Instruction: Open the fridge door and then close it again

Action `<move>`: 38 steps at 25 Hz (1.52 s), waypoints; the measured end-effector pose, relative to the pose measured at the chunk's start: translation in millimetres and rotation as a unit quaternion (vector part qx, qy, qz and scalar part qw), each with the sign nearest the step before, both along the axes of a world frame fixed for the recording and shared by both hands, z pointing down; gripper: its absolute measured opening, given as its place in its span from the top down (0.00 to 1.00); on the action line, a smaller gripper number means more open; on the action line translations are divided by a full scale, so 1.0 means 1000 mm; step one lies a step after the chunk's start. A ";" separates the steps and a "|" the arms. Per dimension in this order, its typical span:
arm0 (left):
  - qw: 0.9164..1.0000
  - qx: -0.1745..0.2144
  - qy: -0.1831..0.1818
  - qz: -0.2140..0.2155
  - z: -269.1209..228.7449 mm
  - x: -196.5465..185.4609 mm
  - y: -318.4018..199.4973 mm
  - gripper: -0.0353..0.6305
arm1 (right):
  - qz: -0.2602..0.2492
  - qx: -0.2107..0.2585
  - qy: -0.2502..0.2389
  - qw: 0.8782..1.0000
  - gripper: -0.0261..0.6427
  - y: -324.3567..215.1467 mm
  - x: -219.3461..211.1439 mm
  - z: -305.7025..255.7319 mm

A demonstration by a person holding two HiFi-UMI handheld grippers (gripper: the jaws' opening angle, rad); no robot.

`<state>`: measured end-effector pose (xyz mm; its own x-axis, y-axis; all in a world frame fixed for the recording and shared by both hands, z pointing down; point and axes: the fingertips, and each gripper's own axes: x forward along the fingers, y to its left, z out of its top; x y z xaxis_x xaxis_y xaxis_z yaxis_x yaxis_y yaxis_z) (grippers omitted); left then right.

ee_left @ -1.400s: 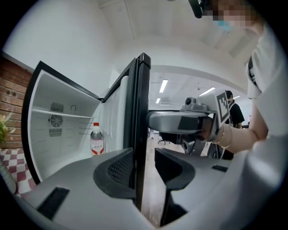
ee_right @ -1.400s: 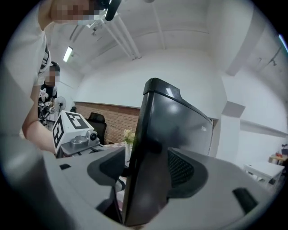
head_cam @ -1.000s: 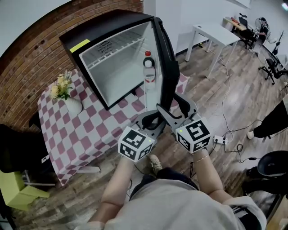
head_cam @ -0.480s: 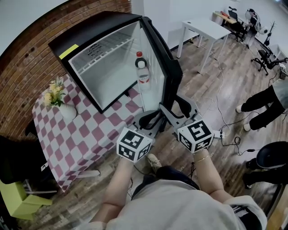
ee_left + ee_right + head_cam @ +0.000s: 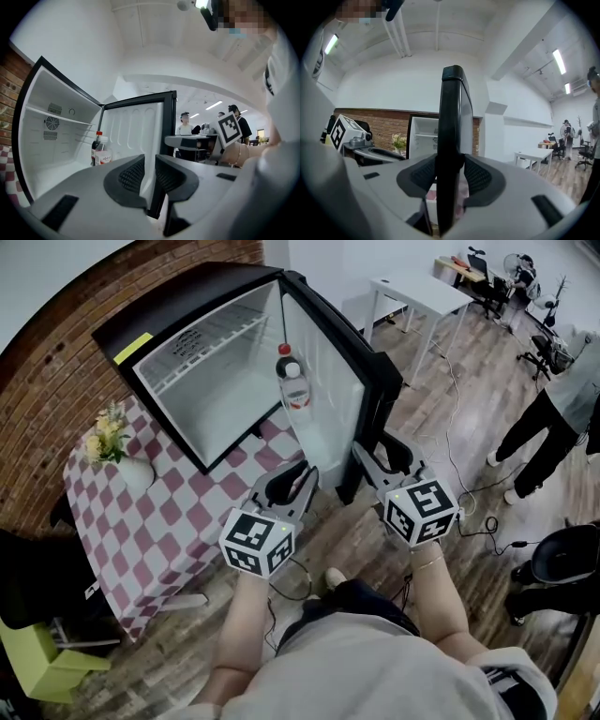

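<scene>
Fridge [image 5: 187, 298] door [image 5: 323, 362] stands wide open, barring passage on the right side; its black edge fills the gap of the right gripper [image 5: 380, 451], jaws closing on it; the left gripper [image 5: 289, 474], jaws closing on nothing, faces the cabinet mouth, open but for one wire shelf [image 5: 206, 352]; a bottle [image 5: 292, 385] occupies the door rack; a vase [image 5: 134, 470] stands well aside on the table [image 5: 178, 521]; cables [image 5: 473, 521] and a person [image 5: 548, 404] take the floor at right.
</scene>
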<state>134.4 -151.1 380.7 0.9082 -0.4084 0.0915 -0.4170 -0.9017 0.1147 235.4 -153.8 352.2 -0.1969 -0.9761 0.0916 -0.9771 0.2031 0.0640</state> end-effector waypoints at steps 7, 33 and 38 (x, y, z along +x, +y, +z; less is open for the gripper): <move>0.999 -0.004 0.008 -0.032 -0.003 0.002 -0.017 0.85 | 0.007 0.004 -0.012 1.000 0.72 0.002 0.029 0.001; 0.998 -0.002 -0.023 -0.065 0.000 0.050 -0.060 0.86 | 0.086 0.024 -0.048 0.995 0.73 -0.004 0.151 0.003; 0.997 0.005 -0.034 -0.070 0.003 0.046 -0.066 0.86 | 0.076 0.029 -0.051 0.995 0.73 -0.005 0.155 0.003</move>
